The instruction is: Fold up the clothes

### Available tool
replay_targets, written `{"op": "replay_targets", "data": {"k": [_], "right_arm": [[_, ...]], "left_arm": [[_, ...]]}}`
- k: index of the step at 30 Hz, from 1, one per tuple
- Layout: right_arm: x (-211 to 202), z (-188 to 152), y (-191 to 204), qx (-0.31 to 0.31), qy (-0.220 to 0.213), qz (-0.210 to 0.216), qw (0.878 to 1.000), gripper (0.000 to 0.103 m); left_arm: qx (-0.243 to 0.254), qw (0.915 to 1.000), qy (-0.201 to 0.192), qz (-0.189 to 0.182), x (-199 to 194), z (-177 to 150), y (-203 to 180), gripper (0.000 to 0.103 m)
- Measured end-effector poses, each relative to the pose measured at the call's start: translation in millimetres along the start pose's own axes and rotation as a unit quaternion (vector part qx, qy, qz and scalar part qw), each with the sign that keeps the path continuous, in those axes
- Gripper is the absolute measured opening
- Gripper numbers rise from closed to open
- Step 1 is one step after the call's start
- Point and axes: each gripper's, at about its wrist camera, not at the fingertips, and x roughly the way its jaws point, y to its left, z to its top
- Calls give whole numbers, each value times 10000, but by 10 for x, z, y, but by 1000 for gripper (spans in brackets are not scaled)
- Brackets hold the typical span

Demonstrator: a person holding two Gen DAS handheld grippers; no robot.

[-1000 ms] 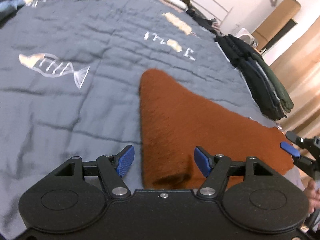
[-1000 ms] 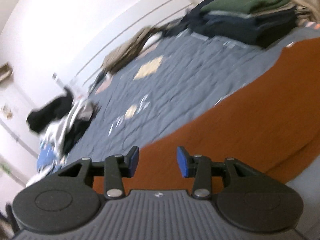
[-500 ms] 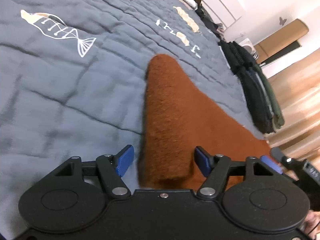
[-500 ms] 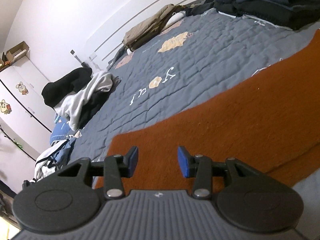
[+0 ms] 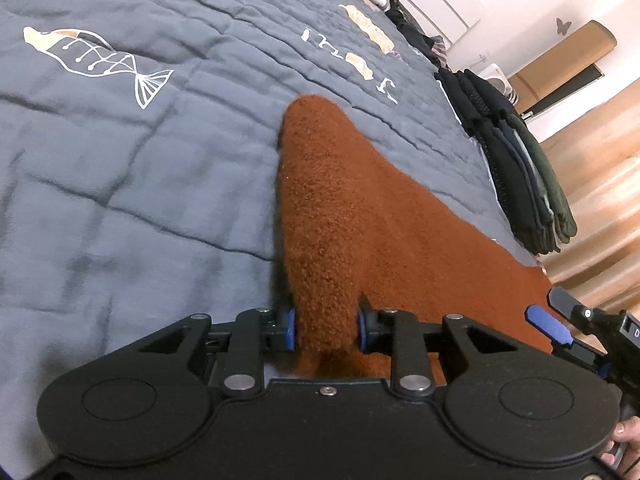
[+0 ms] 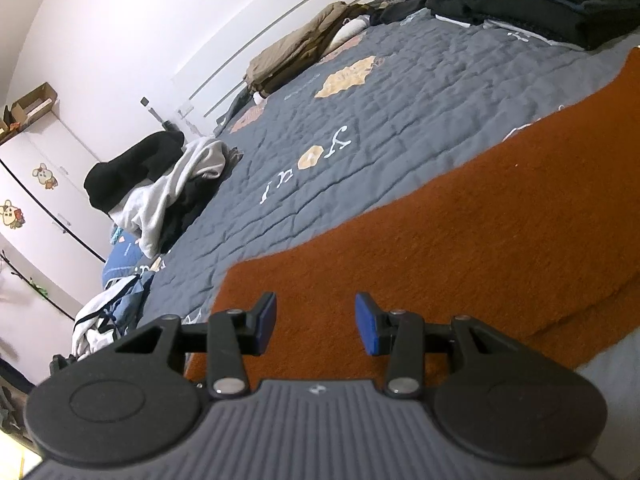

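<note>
A rust-brown fleece garment [image 5: 340, 200] lies spread on the grey quilted bedspread [image 5: 120, 200]. Its near edge is bunched into a raised fold that runs away from my left gripper [image 5: 326, 328]. The left jaws are closing, and both blue pads press on that fold. In the right wrist view the same garment [image 6: 460, 248] stretches across the bed to the right. My right gripper [image 6: 316, 320] hovers over its near corner, open, with nothing pinched between the pads. One blue fingertip of the right gripper [image 5: 548, 322] shows at the right edge of the left wrist view.
A stack of folded dark clothes [image 5: 520, 168] sits at the bed's far right edge [image 6: 540, 4]. A heap of unfolded black, white and blue clothes [image 6: 160, 192] lies at the far left. A tan garment [image 6: 296, 56] rests by the wall.
The left jaws stood wide on either side of the fleece fold and have now closed onto it, with the gripper a little lower. The right gripper swung left, then held still.
</note>
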Motion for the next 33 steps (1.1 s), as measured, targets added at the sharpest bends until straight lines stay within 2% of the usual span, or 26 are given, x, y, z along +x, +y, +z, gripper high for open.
{"op": "replay_targets", "data": {"k": [2, 3, 6, 18, 33], "right_arm": [[19, -20, 20, -48, 39, 1, 10000, 43], [27, -24, 32, -71, 60, 1, 10000, 43], [39, -31, 56, -86, 88, 15, 9999, 43], [148, -46, 142, -101, 227, 60, 9997, 43], [399, -140, 505, -238, 507, 364, 9978, 43]], "left_arm": [[151, 9999, -52, -5, -12, 3, -36, 21], [236, 9997, -97, -4, -26, 3, -61, 14], [192, 9996, -188, -6, -76, 23, -68, 12], [201, 9994, -281, 38, -340, 92, 0, 10], [164, 9976, -608, 299, -885, 210, 389, 10]]}}
